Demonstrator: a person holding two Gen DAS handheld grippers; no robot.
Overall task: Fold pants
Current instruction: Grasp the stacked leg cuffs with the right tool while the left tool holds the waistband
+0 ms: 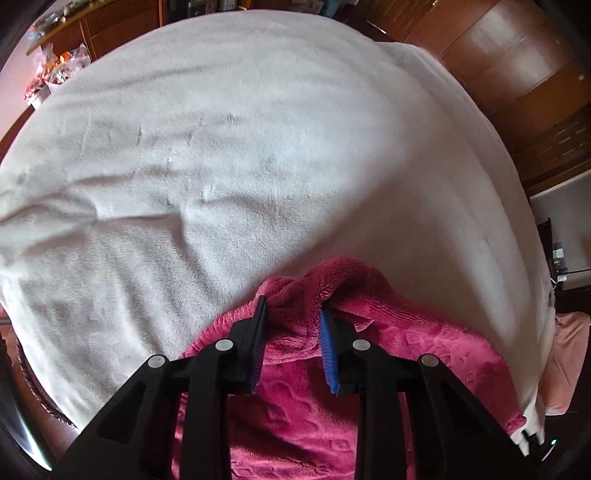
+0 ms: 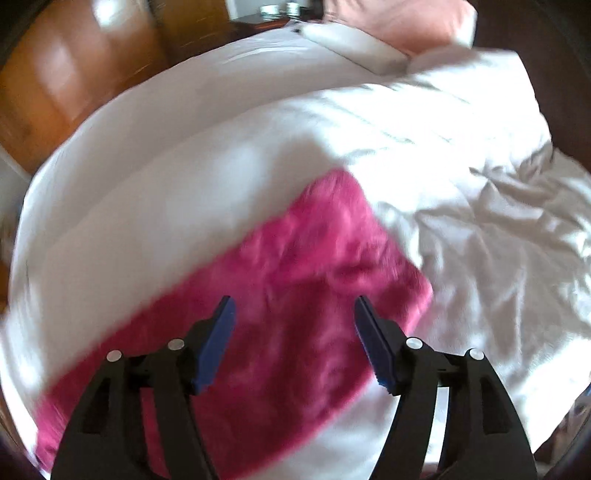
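Observation:
The pants [image 1: 303,398] are magenta fleece and lie on a white blanket on a bed [image 1: 221,166]. In the left wrist view my left gripper [image 1: 293,308] is shut on a bunched fold of the pants, with fabric pinched between its blue pads [image 1: 328,350]. In the right wrist view, which is blurred, the pants [image 2: 295,277] lie as a long flat band across the white bedding. My right gripper [image 2: 293,306] is open and empty, hovering above the middle of the pants.
Wooden wardrobe doors [image 1: 517,66] stand beyond the bed on the right. A cluttered shelf [image 1: 55,62] is at the far left. Pink pillows [image 2: 399,22] and a folded white cloth [image 2: 354,48] lie at the head of the bed. Rumpled sheet [image 2: 498,229] lies right of the pants.

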